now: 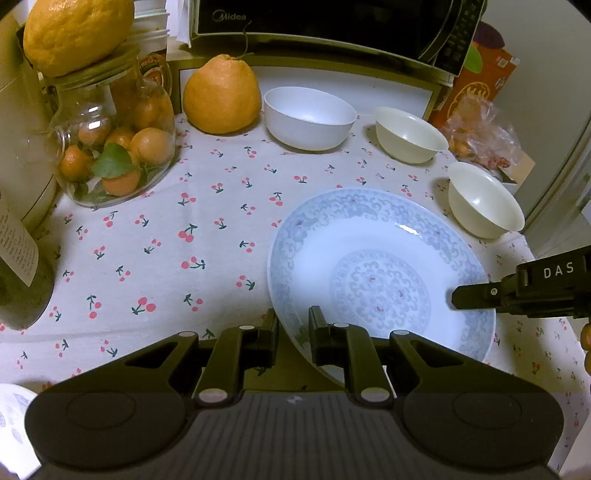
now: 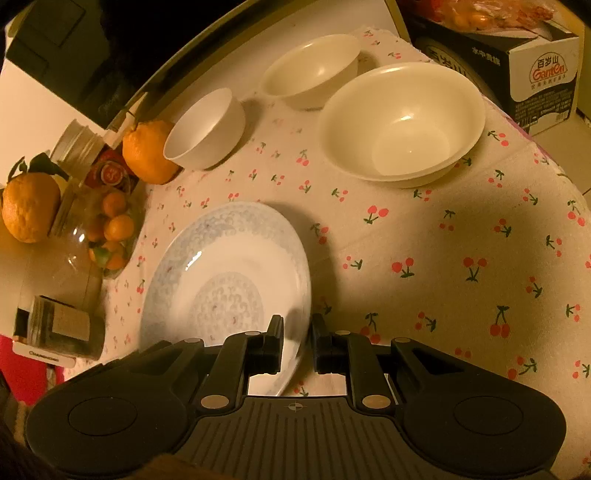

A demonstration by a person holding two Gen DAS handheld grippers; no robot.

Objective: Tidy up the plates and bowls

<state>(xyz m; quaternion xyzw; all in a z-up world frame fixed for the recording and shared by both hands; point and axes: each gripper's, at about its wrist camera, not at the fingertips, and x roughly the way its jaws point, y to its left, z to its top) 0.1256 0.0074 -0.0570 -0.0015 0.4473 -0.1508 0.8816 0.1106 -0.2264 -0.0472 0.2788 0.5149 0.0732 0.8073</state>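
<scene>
Left wrist view, far left edge: a dark bottle (image 1: 18,273) with a paper label, and behind it a glass jar (image 1: 114,147) of small oranges with a big yellow citrus (image 1: 77,31) sitting on its lid. Another large orange fruit (image 1: 221,96) stands on the cherry-print tablecloth (image 1: 147,251), just left of a white bowl (image 1: 308,118). A microwave (image 1: 332,26) runs along the back.

Centre to right: two cream bowls, one farther back (image 1: 410,134) and one nearer the table's right edge (image 1: 484,199), well apart from each other. In front of them sits the blue-patterned plate (image 1: 380,273), tilted, its near-left rim raised off the cloth.

My left gripper (image 1: 293,332) is clamped on that near-left rim, one finger under the rim and one over the plate's face. At the right edge of this view I see my right gripper (image 1: 458,295) reaching in over the plate's right side.

Right wrist view confirms it: the right gripper (image 2: 297,338) is pinched onto the plate (image 2: 225,273) at its right rim, the rim passing between the fingers. The jar (image 2: 107,236) lies beyond the plate at left. Beyond the plate, the white bowl (image 2: 207,129) sits beside the orange fruit (image 2: 147,151); right of it come the farther cream bowl (image 2: 314,70) and the large nearer one (image 2: 402,122). A printed carton (image 2: 539,85) stands at far right.
</scene>
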